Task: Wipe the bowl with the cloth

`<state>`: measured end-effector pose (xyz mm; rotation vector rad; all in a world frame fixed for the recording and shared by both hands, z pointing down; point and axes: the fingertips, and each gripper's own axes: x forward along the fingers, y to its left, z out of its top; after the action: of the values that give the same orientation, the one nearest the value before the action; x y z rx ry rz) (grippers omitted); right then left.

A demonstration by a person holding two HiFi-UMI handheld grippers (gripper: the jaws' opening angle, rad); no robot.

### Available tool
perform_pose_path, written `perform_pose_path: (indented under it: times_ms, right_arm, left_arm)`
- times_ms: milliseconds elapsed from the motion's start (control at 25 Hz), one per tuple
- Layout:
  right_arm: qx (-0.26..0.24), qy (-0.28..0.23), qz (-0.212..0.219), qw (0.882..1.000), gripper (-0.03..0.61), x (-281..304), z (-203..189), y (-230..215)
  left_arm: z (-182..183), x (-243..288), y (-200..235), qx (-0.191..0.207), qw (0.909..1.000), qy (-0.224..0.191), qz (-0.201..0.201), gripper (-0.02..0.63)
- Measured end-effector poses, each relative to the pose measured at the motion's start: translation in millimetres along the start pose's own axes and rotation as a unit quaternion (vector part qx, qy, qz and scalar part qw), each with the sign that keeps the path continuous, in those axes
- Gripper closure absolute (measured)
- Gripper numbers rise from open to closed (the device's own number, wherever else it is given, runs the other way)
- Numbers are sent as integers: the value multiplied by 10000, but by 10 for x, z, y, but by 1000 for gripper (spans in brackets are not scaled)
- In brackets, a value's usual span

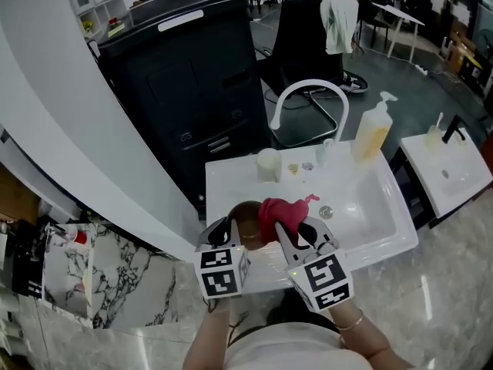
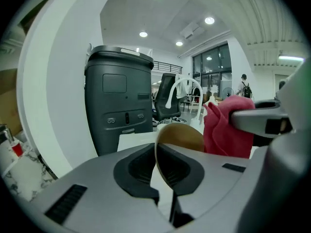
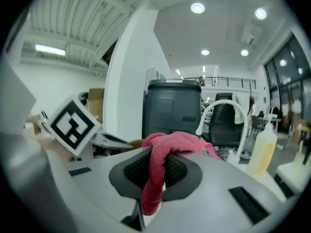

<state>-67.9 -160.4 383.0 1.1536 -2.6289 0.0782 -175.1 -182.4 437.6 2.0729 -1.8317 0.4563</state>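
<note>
Black cabinet [image 1: 185, 91] at the back, biggest thing around. Next down, white sink [image 1: 231, 177], with curved faucet [image 1: 308, 85] and soap bottle [image 1: 371, 133] on the far ledge. Over the sink's near edge, left gripper [image 1: 233, 231] nearly closed, pinching the brown bowl [image 1: 246, 218] by its thin rim, bowl tipped up on edge. Same in the left gripper view: rim of the bowl [image 2: 182, 132] running down between the pads, almost no gap. Right gripper [image 1: 299, 233] clamped on the red cloth [image 1: 281, 213], one fold squeezed between the jaws, loose wad bunched out in front. Cloth right against the bowl's side; looks like contact, can't confirm. Reads as the wipe itself, under way or just starting. To do it well: hold the left grip firm and steady, as a pinch on a thin rim is prone to twisting. Press the wad into the bowl's hollow, not the jaw tips. Sweep the wall in arcs, then the bottom. Turn the bowl instead of over-reaching. Stay above the basin in case of a slip. Watch for the cloth dragging out of the jaws.
</note>
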Motion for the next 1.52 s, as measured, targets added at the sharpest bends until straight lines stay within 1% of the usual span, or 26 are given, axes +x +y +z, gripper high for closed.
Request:
perform_pose_path:
  times_ms: [40,80,160,240,360,480,560,680,760,960,1280,1520]
  right_arm:
    - [395,-116,294,9987,543,-19,32,64]
    - [782,-202,585,9950,543,-30,52,143]
    - [1384,-281,1023,9847,543,-24,46,296]
    - [1699,-238,1210,9777,543,13,-23,403]
    - [1881,-82,1216,9745,543,98,-158,481]
    - [1768,89,1036,9787,543,163,-257,490]
    - [1532,216,891,9839,543,182,-305,487]
    - [1123,364,613,9911,543,188,-376,456]
    - [959,446,467,9933,543,192,-416,418]
    - [803,613,172,9947,543,171,-516,281]
    - [753,653,-198,9948,543,87,-584,16]
    - [797,582,-434,9942,543,39,-574,-180]
  left_arm:
    - [-2,13,9,-124,9999,-31,3,583]
    - [0,23,16,-246,9997,-67,9,583]
    - [20,28,22,-480,9987,-147,19,583]
    - [58,19,25,-723,9971,-250,-7,583]
    - [117,-14,15,-1041,9937,-393,-116,583]
    - [134,-41,-29,-1310,9900,-417,-306,583]
    - [117,-43,-45,-1452,9878,-385,-405,581]
    - [55,-38,-37,-1506,9871,-308,-438,581]
    - [21,-31,-28,-1498,9874,-252,-449,581]
    - [-56,0,-18,-1349,9899,-112,-421,581]
    - [-122,25,-49,-1167,9926,10,-345,581]
    - [-165,82,-55,-1074,9937,107,-296,581]
